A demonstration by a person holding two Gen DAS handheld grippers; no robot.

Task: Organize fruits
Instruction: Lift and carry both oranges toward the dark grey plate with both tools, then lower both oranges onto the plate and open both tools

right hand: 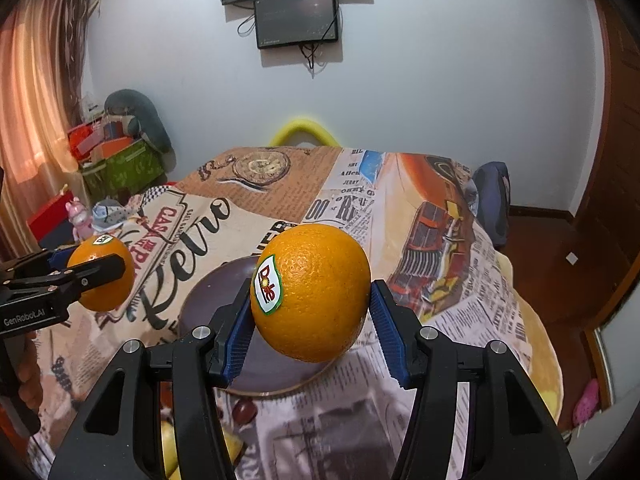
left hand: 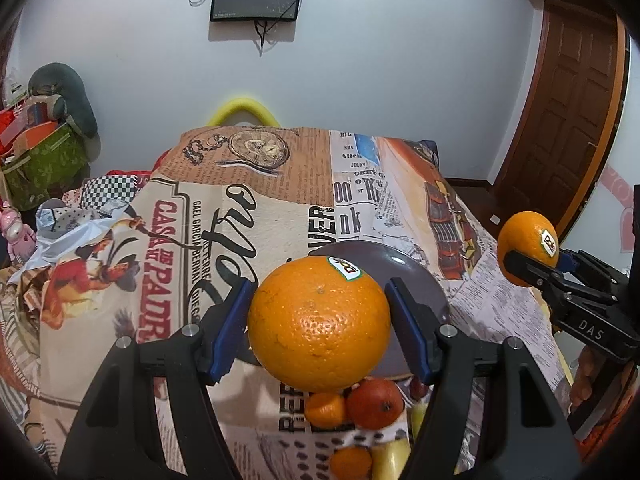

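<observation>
1. Left gripper (left hand: 319, 320): jaws set at a middling width and closed on a large orange (left hand: 319, 325), the blue pads pressing its left and right flanks. The fruit is held in the air above the near edge of a dark plate (left hand: 416, 280).
2. Orientation of the large orange: near-spherical, with no marked long axis; its stem dimple faces the camera and slightly up, and a brand sticker sits on the upper far side.
3. Right gripper (right hand: 310, 312): jaws somewhat narrower and clamped on a second orange (right hand: 311, 292), which is also lifted clear, above the plate's right part.
4. Orientation of the second orange: slightly egg-shaped, its longer axis tilted from lower right to upper left; the sticker faces left, its lettering running vertically.
5. The plate lies flat on a tablecloth (left hand: 260, 200) printed with newspaper and retro motifs.
6. Loose fruit on the cloth near the left gripper: a red-orange tangerine (left hand: 374, 402), a smaller tangerine (left hand: 325, 410), and a yellow fruit (left hand: 392, 460) partly hidden by the gripper frame.
</observation>
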